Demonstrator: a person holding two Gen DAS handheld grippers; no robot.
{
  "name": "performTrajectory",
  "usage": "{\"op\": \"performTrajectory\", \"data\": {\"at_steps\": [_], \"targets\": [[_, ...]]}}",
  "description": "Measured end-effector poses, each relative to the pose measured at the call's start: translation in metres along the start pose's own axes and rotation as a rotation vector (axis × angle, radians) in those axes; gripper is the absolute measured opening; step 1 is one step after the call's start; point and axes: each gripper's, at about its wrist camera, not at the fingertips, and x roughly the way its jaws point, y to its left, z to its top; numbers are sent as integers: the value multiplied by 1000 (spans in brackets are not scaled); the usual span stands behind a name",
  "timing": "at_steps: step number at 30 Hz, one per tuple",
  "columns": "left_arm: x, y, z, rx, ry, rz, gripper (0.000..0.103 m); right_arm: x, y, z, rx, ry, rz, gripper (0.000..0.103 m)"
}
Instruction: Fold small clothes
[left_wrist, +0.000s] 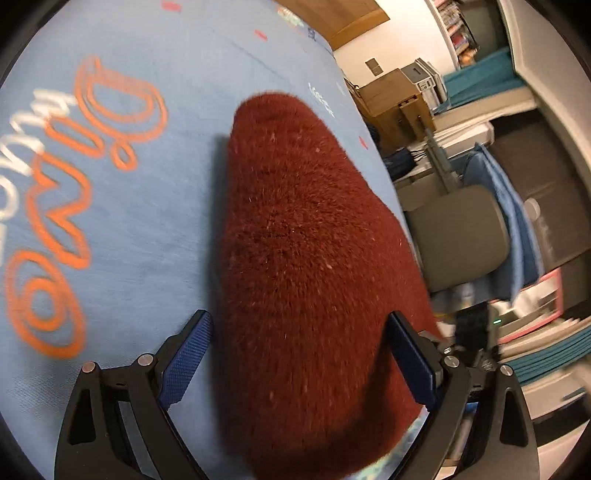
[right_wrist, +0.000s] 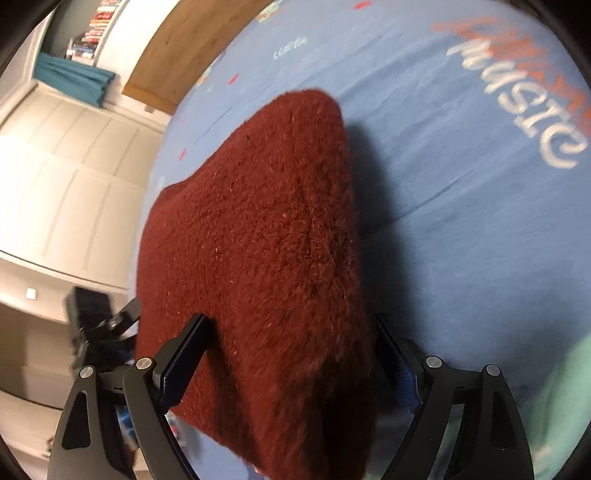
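Lying on a blue bed sheet (left_wrist: 177, 206) printed with orange and white lettering, a dark red fuzzy knitted garment (left_wrist: 310, 266) stretches away from both cameras, close to the sheet's edge. The left hand-held gripper (left_wrist: 299, 363) straddles its near end with jaws spread wide, the blue pads (left_wrist: 184, 365) standing clear of the knit on either side. The right hand-held gripper (right_wrist: 291, 365) likewise stands released, its jaws apart with the red garment's near end between them; whether its pads brush the fabric cannot be told. A green cloth (right_wrist: 565, 398) shows at the right view's edge
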Motion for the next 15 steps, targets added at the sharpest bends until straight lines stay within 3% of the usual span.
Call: {"op": "performTrajectory", "data": {"at_steps": [4, 6, 9, 15], "targets": [[7, 5, 7, -19, 21, -88, 88, 7, -5, -1, 0, 6, 81, 87], [5, 6, 11, -16, 21, -111, 71, 11, -4, -1, -10, 12, 107, 79], [-13, 12, 15, -47, -2, -177, 57, 13, 1, -3, -14, 6, 148, 62], [-63, 15, 32, -23, -67, -211, 54, 0, 44, -7, -125, -19, 178, 53]]}}
